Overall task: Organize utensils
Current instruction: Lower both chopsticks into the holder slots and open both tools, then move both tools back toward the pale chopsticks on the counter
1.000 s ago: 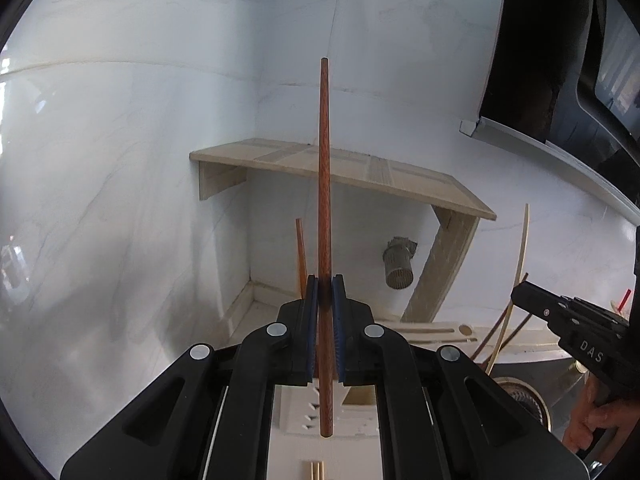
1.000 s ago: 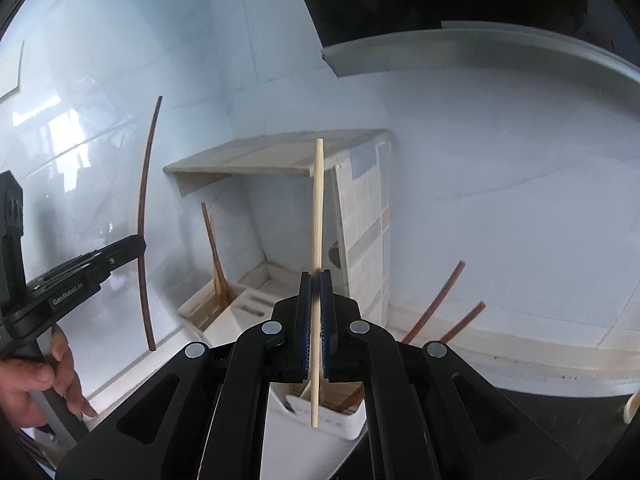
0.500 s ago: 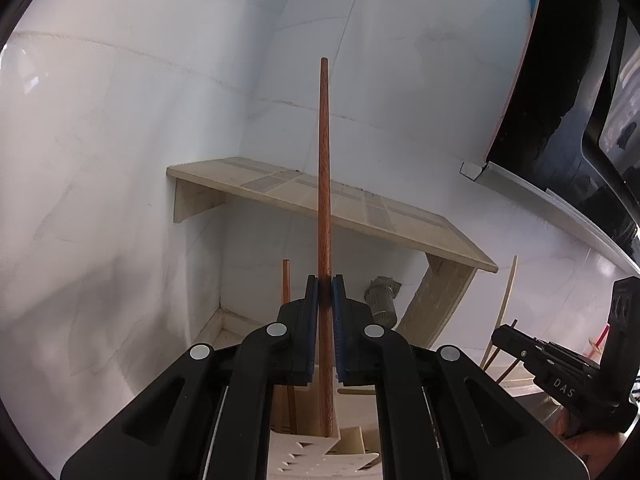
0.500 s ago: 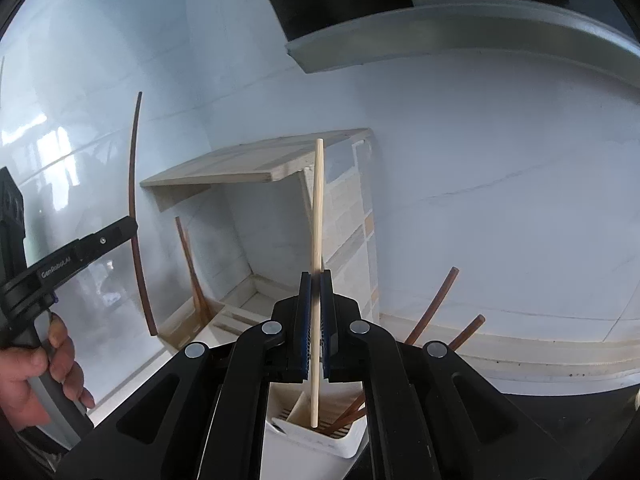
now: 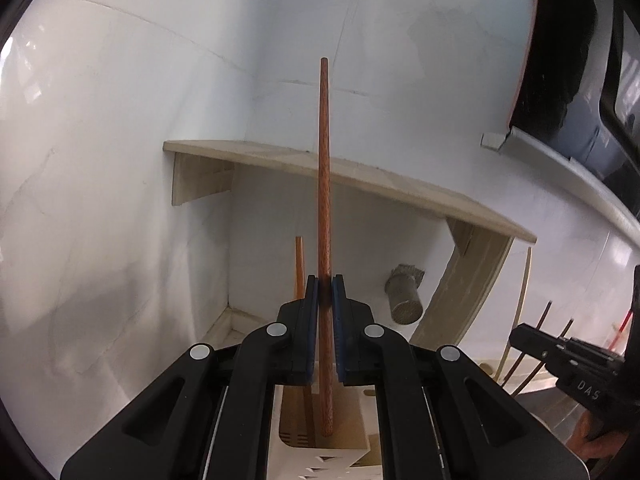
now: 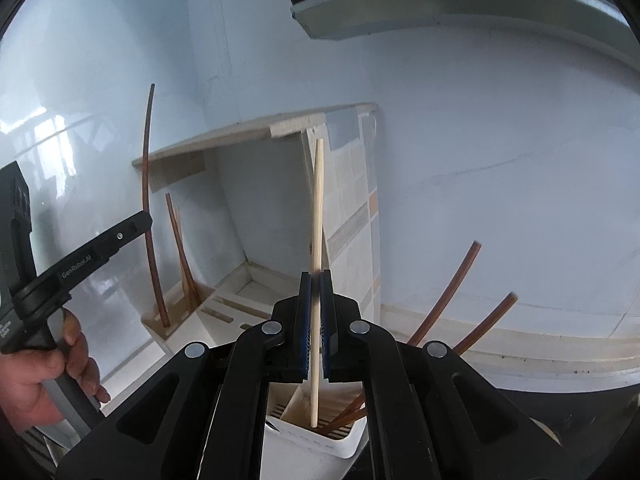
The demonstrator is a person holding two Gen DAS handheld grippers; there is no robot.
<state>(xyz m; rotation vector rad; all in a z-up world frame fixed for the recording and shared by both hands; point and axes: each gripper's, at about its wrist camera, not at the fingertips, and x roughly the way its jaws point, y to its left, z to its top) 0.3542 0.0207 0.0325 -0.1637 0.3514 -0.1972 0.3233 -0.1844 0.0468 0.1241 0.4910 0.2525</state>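
Observation:
My left gripper is shut on a dark red-brown chopstick, held upright with its lower end inside a white utensil holder where another brown chopstick stands. My right gripper is shut on a pale wooden chopstick, upright, its lower end inside a second white holder with two brown chopsticks leaning right. The left gripper and its chopstick also show in the right wrist view, over the left holder.
A wooden corner shelf is fixed to the white tiled wall above the holders. A metal drain fitting sticks out under it. A dark hood hangs at the upper right. A wooden board with slots lies between the holders.
Both grippers have come down and forward: the brown chopstick's lower end now sits in the left holder and the pale chopstick's end has sunk deeper into the right holder.

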